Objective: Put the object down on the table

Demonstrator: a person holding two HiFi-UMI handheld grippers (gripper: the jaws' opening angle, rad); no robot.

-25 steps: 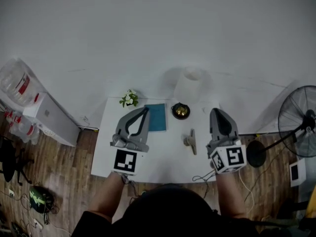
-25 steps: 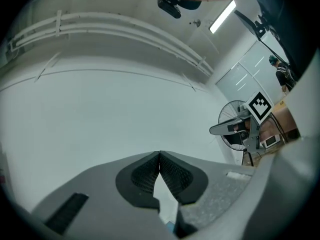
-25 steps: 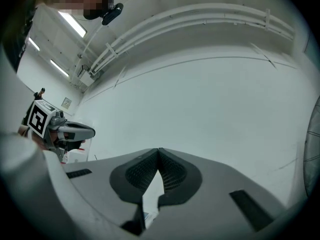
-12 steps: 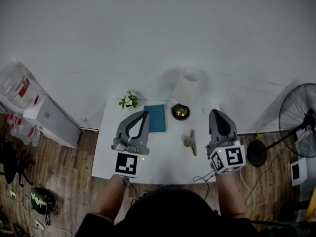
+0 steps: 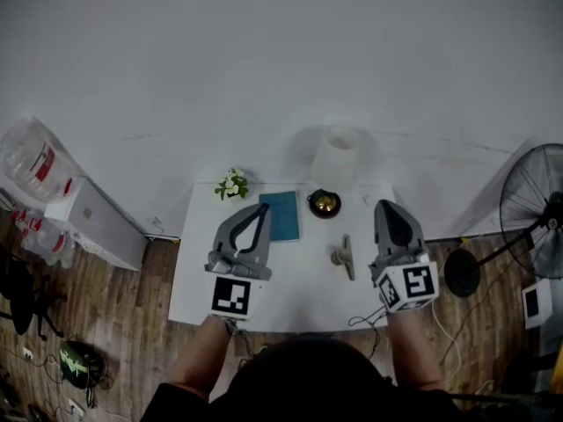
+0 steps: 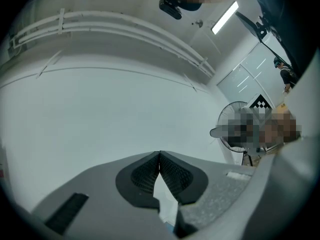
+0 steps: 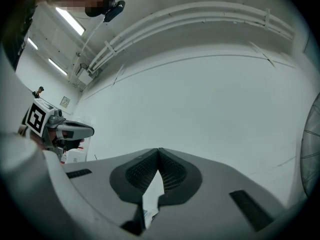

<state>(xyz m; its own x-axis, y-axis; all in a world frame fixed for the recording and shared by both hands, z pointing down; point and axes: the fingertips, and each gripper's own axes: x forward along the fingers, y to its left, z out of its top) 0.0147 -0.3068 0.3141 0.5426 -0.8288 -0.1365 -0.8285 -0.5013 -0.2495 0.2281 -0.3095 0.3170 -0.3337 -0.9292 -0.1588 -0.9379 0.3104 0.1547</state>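
Nearest, the person's two forearms reach over the near edge of the small white rectangular table (image 5: pixel 295 284). The left gripper (image 5: pixel 261 209) and the right gripper (image 5: pixel 388 207) hover above its left and right halves. Each gripper's own view shows its ribbed pads pressed together at the tips with nothing between them, only bare wall beyond.

Between the two grippers, nearer the right one, the small tan-grey object with a slim stem and a side knob (image 5: pixel 341 255) lies flat on the tabletop, apart from both; it is too small to identify.

Farther back stand a teal rectangular book (image 5: pixel 282 215), a dark round bowl with something golden inside (image 5: pixel 325 203) and a little white-flowered plant (image 5: pixel 231 185).

Over the last second almost nothing has changed: the grippers hold their places and the object stays put. I judge the putting-down complete, with only withdrawal left.
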